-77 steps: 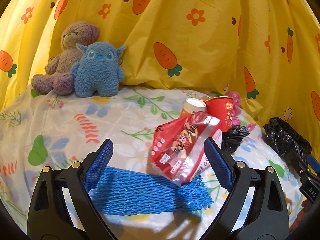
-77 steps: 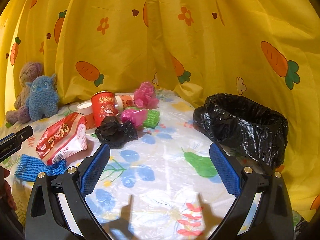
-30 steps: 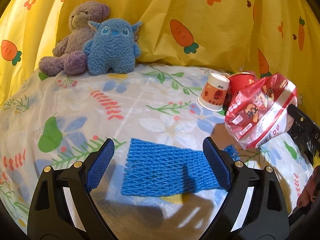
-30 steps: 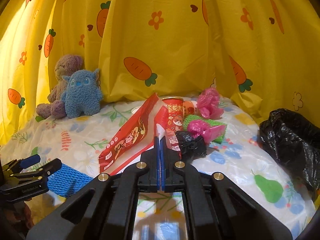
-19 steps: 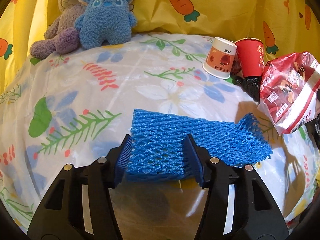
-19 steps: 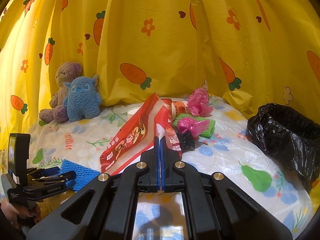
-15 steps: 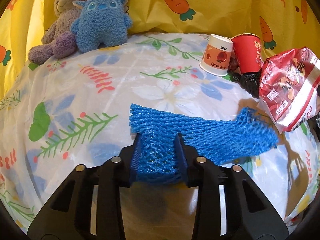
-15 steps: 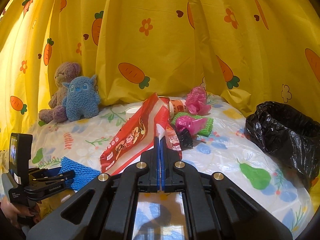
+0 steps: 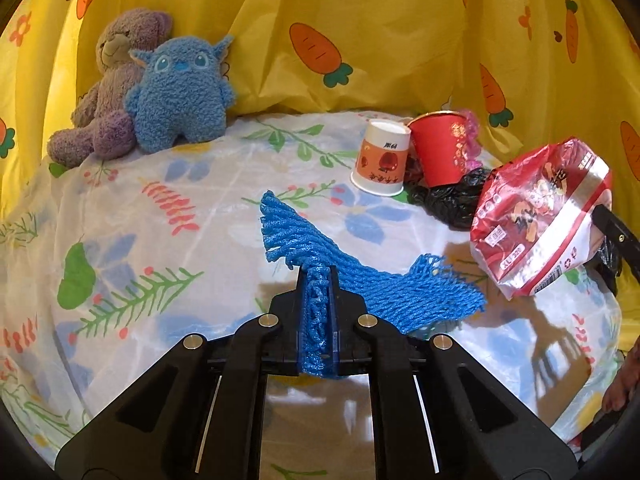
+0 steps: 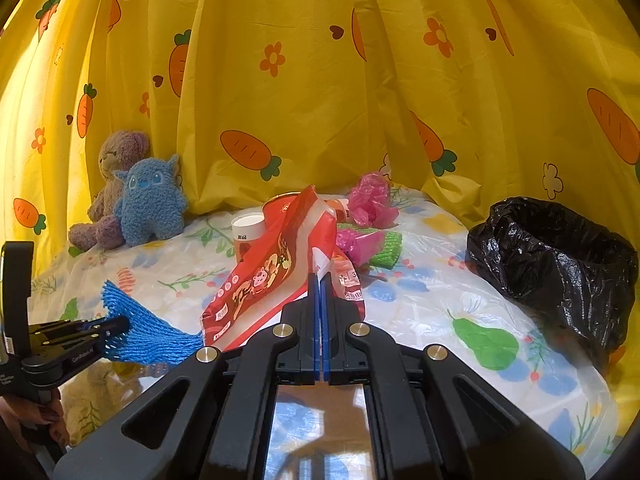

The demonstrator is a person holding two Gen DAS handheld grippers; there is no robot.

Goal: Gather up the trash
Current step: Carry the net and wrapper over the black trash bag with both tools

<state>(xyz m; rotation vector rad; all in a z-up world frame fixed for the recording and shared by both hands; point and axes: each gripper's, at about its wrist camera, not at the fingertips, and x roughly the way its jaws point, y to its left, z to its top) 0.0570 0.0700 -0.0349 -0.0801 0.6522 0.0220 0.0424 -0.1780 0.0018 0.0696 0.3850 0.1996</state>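
Note:
A blue foam net (image 9: 376,280) is bunched between the pads of my left gripper (image 9: 318,276), whose jaws are closing on it; its free ends hang just above the flowered sheet (image 9: 160,240). From the right wrist view the same net (image 10: 152,334) trails from the left gripper (image 10: 116,326) at the lower left. My right gripper (image 10: 320,280) is shut on a red snack bag (image 10: 276,272), held up off the sheet; this bag (image 9: 536,216) also shows at the right of the left wrist view. An open black trash bag (image 10: 560,256) stands at the right.
A white paper cup (image 9: 382,162), a red cup (image 9: 440,148) and a crumpled black bag (image 9: 452,200) lie at the back. Pink plastic (image 10: 370,196) and a green net (image 10: 390,246) sit beside them. Two plush toys (image 9: 180,92) lean on the yellow curtain (image 9: 360,20).
My left gripper closed from wide open onto the blue net and lifted it off the sheet. The right gripper carried the red snack bag a little to the side, still shut.

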